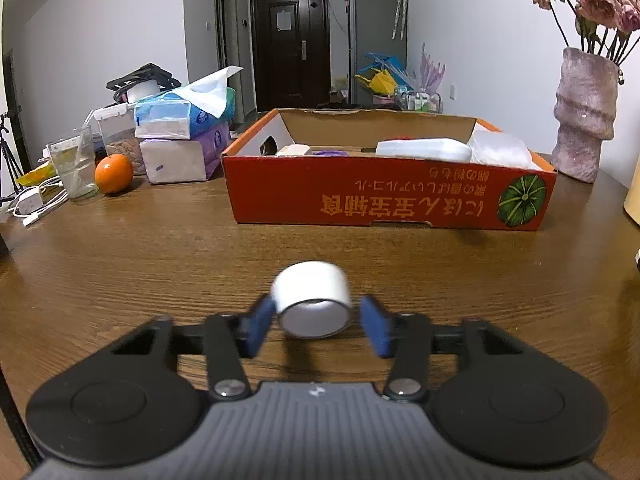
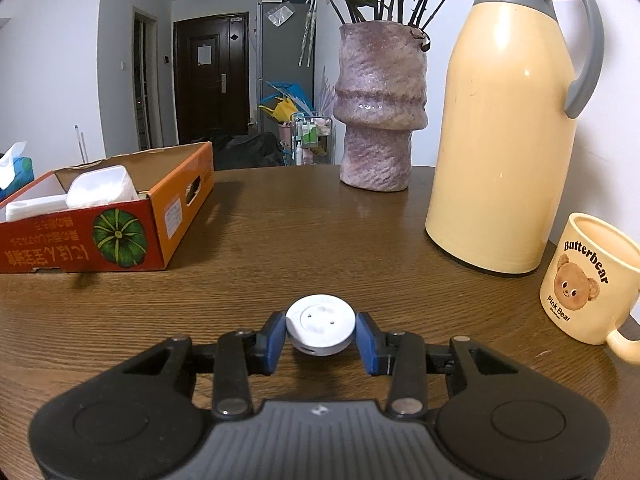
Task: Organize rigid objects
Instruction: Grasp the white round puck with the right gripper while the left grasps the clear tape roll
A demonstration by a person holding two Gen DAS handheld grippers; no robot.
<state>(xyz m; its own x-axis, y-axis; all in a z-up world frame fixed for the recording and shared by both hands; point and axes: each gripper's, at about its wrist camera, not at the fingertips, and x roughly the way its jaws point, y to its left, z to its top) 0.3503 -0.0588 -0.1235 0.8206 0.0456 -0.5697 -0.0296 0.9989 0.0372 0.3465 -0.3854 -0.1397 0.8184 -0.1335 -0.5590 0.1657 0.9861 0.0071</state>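
In the left wrist view a white cylindrical roll [image 1: 313,300] lies tilted on the wooden table between the blue pads of my left gripper [image 1: 316,324]. The left pad touches it and the right pad stands a little apart, so the jaws are open around it. In the right wrist view my right gripper [image 2: 321,336] is shut on a round white disc [image 2: 320,325] with two small holes, just above the table. The red-orange cardboard box [image 1: 384,196] stands beyond the roll and holds several white items; it also shows in the right wrist view [image 2: 80,244] at the left.
An orange [image 1: 113,173], a glass [image 1: 76,168], tissue packs [image 1: 180,136] and a charger cable [image 1: 34,204] sit at the left. A purple vase [image 2: 378,108], a cream thermos [image 2: 504,128] and a bear mug [image 2: 588,276] stand at the right.
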